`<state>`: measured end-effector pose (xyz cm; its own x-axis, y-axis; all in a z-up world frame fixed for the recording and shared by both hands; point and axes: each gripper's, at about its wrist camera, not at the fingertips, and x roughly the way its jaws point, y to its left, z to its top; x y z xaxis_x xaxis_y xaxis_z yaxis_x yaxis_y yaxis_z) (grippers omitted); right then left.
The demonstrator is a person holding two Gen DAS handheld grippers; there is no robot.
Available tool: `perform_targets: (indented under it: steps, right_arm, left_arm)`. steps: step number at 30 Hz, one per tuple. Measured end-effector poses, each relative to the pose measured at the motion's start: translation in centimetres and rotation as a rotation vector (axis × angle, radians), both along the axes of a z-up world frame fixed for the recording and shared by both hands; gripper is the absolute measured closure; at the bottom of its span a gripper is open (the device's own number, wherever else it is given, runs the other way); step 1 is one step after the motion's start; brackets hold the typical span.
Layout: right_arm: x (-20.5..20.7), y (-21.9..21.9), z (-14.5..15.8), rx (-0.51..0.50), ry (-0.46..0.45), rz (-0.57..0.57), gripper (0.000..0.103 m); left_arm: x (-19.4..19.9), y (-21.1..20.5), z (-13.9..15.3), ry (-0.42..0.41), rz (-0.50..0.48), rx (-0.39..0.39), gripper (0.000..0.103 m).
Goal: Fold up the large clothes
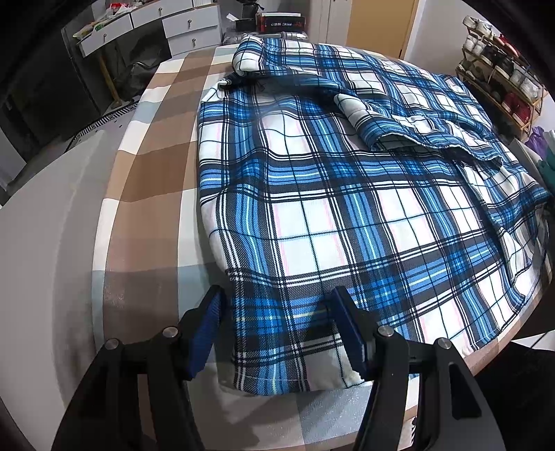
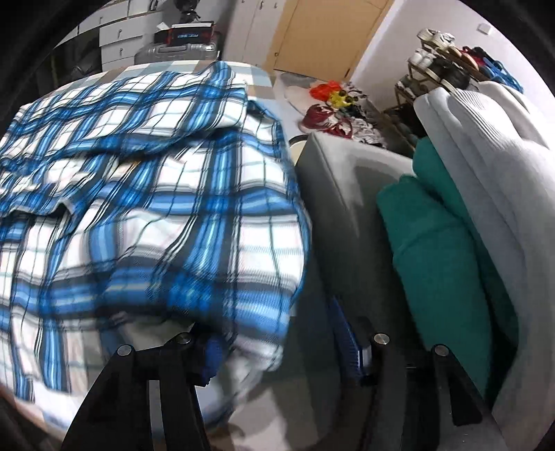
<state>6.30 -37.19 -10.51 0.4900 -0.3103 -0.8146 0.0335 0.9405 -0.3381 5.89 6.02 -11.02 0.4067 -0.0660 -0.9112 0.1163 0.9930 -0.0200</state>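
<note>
- Plaid shirt (image 1: 329, 194): a large blue-and-white checked garment, spread over the table (image 1: 145, 166), which wears a brown, grey and white block-pattern cover. The shirt's body lies mostly flat and fills the middle and right of the surface.
- Folded-in part (image 1: 409, 114): towards the far right, a sleeve or side panel is already turned over onto the body. It lies rumpled, with a raw edge showing, and is not squared off.
- Near hem (image 1: 277, 374): reaches the near edge of the table and is unfolded.
- Left tool (image 1: 277, 333): its blue-padded jaws stand apart, straddling the near-left corner of the hem. Cloth lies between them, but the pads do not appear to press on it.
- Right tool (image 2: 281, 350): seen in a blurred view at the shirt's right edge (image 2: 277, 215), where the cloth droops over the table's side. Its jaws stand apart; fabric lies against the left pad, and nothing is clamped.
- Surroundings: a grey sofa arm (image 2: 333, 194) with teal cushions (image 2: 440, 249) just right of the table; a shoe rack (image 1: 503, 79) beyond; white drawers (image 1: 187, 24) at the far left.
- Progress, as judged: an early-to-middle stage. One side is brought in roughly; the left side, the lengthwise fold from the near hem and the smoothing all appear to remain.
</note>
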Motion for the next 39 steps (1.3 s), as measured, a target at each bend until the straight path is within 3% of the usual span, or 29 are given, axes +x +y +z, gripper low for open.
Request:
perform_targets:
  steps: [1,3,7,10,13,15,18,20,23,26,28,29,30,33,39]
  right_arm:
    - [0.3,0.2,0.2,-0.001,-0.007,0.018,0.06]
    - [0.4,0.5,0.9,0.028,-0.027,0.046,0.09]
    - [-0.1,1.2,2.0,0.061,-0.05,0.06,0.097]
    - [-0.8,2.3,2.0,-0.023,-0.015,0.11,0.099]
    - [-1.8,2.9,2.3,-0.19,0.029,0.154,0.1]
    - [-3.0,3.5,2.1,-0.364,0.046,0.19,0.102]
    - [-4.4,3.6,2.0,-0.493,0.087,0.219,0.102]
    - [-4.9,3.5,2.7,-0.496,0.068,0.219,0.102]
    - [-5.5,3.0,4.0,-0.384,0.055,0.204,0.103]
    - [-6.1,2.2,5.0,-0.239,0.048,0.195,0.097]
    - [-5.9,2.2,5.0,-0.215,0.036,0.191,0.09]
    - [-6.0,2.2,5.1,-0.216,0.031,0.198,0.08]
    - [-6.1,2.3,5.0,-0.226,0.028,0.209,0.067]
    - [-5.9,2.9,4.1,-0.303,0.033,0.253,0.049]
    - [-3.5,5.0,-0.7,-0.537,0.119,0.326,0.048]
  left_arm:
    - [0.1,0.0,0.0,0.0,0.002,0.0,0.044]
    - [0.1,0.0,0.0,0.001,0.005,0.0,0.044]
    - [0.2,0.0,0.0,0.002,0.006,0.001,0.044]
    - [0.2,0.0,0.0,0.001,0.004,0.001,0.044]
    - [0.1,0.1,0.0,0.0,0.002,0.0,0.044]
    - [0.1,0.0,0.0,-0.001,0.001,0.001,0.044]
    - [0.0,-0.1,0.0,0.001,0.005,0.001,0.044]
    - [0.0,0.0,0.0,0.002,0.007,0.002,0.044]
    - [0.0,0.1,-0.1,0.0,0.003,0.0,0.044]
    - [-0.1,0.3,-0.1,-0.002,0.001,0.0,0.044]
    - [-0.1,0.3,0.0,0.0,0.003,-0.001,0.044]
    - [-0.2,0.2,0.0,0.0,0.004,-0.001,0.044]
    - [-0.2,0.2,0.0,0.0,0.005,0.0,0.044]
    - [-0.2,0.1,0.0,0.001,0.009,0.002,0.044]
    - [-0.1,0.1,-0.1,0.013,0.01,-0.004,0.044]
